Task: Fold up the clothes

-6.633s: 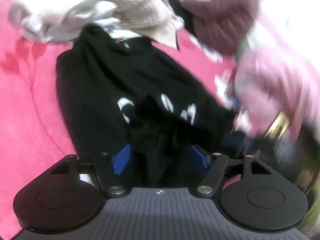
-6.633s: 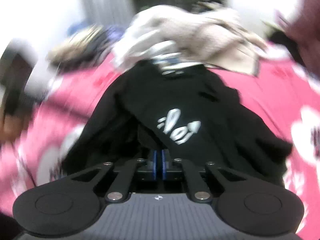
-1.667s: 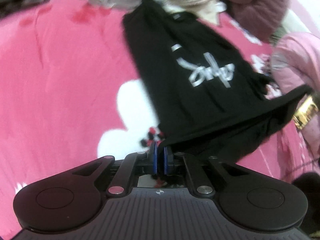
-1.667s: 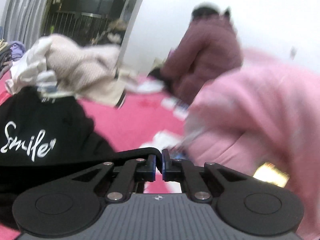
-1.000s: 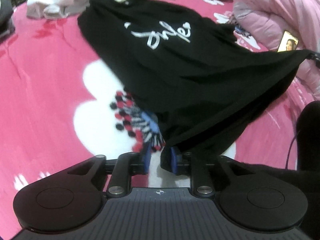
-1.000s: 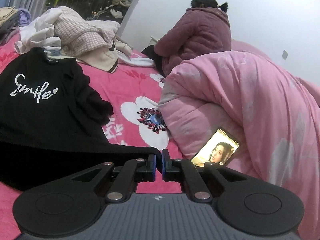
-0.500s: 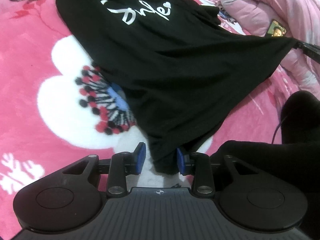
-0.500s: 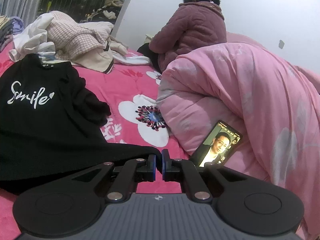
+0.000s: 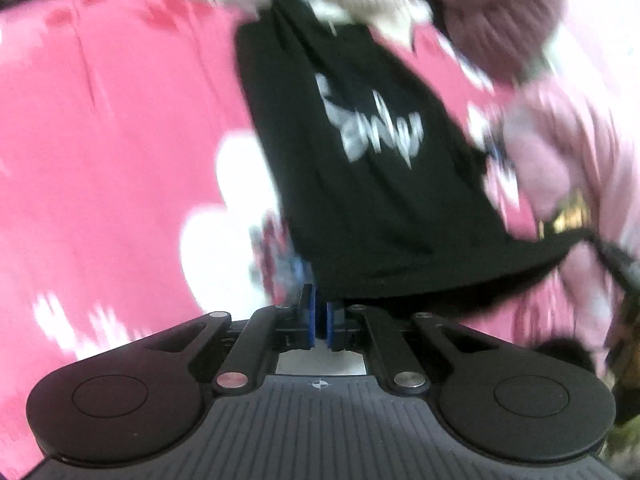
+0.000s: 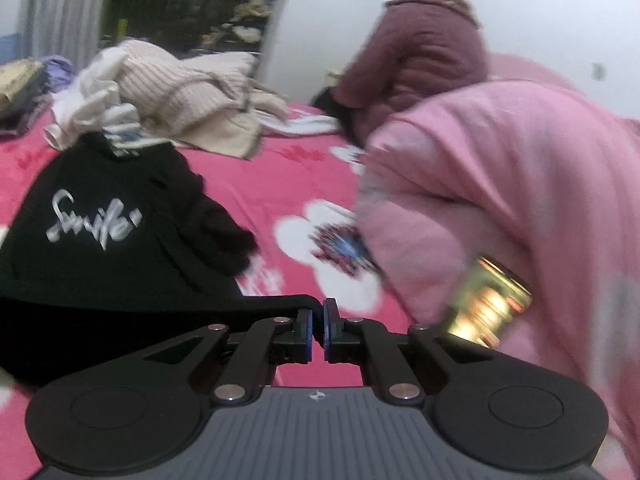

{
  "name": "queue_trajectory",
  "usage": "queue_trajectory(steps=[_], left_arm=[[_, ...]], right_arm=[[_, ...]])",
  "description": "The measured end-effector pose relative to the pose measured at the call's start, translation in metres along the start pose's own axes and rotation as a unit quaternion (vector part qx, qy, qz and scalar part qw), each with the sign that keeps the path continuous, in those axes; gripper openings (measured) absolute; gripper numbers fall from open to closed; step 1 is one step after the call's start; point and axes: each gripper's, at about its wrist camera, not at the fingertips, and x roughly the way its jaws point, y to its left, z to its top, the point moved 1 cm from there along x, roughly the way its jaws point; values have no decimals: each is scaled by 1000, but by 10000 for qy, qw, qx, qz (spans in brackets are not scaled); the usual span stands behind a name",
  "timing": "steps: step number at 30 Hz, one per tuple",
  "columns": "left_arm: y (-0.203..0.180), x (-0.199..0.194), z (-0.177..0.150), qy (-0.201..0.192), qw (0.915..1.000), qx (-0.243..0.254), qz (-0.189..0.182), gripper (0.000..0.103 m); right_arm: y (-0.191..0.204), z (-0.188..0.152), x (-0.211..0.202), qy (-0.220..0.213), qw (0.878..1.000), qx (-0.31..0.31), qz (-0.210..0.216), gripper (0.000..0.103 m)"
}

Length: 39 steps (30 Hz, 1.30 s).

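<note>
Both tools, left [image 9: 320,312] and right [image 10: 318,320], pinch the black "Smile" shirt's [image 10: 100,256] hem.

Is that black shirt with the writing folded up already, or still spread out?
Spread out. The black shirt lies open on the pink bedspread, lettering showing, its hem stretched between the left gripper and right gripper.

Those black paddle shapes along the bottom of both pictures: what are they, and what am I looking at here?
They are hand-held grabbing tools, one in each of a person's hands, each carrying its own camera that looks forward along two blue-tipped fingers. One picture comes from the left tool, the other from the right tool. Both are shut on the hem of a black shirt with white lettering, holding it stretched over a pink flowered bedcover. Behind lie a pile of clothes, a pink quilt and a seated person. Both pictures are blurred.
</note>
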Motion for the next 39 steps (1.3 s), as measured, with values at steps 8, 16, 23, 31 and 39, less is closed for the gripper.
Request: queue_trajectory(steps=[8, 16, 23, 31, 39], left_arm=[[-32, -96, 188, -2303, 9709, -557, -341, 2], [-121, -305, 181, -4822, 8681, 422, -1104, 2], [-122, -261, 84, -4078, 9063, 650, -899, 2], [-66, -122, 15, -1980, 9760, 144, -889, 2], [-11, -21, -24, -482, 9979, 339, -280, 2]], right_arm=[[1, 213, 46, -1337, 9894, -561, 50, 4], [-45, 319, -69, -3308, 9435, -9, 172, 4], [-58, 238, -78, -2869, 9572, 15, 382, 4], [-46, 85, -12, -747, 9953, -23, 620, 4], [-11, -32, 71, 992, 9920, -440, 647, 4]])
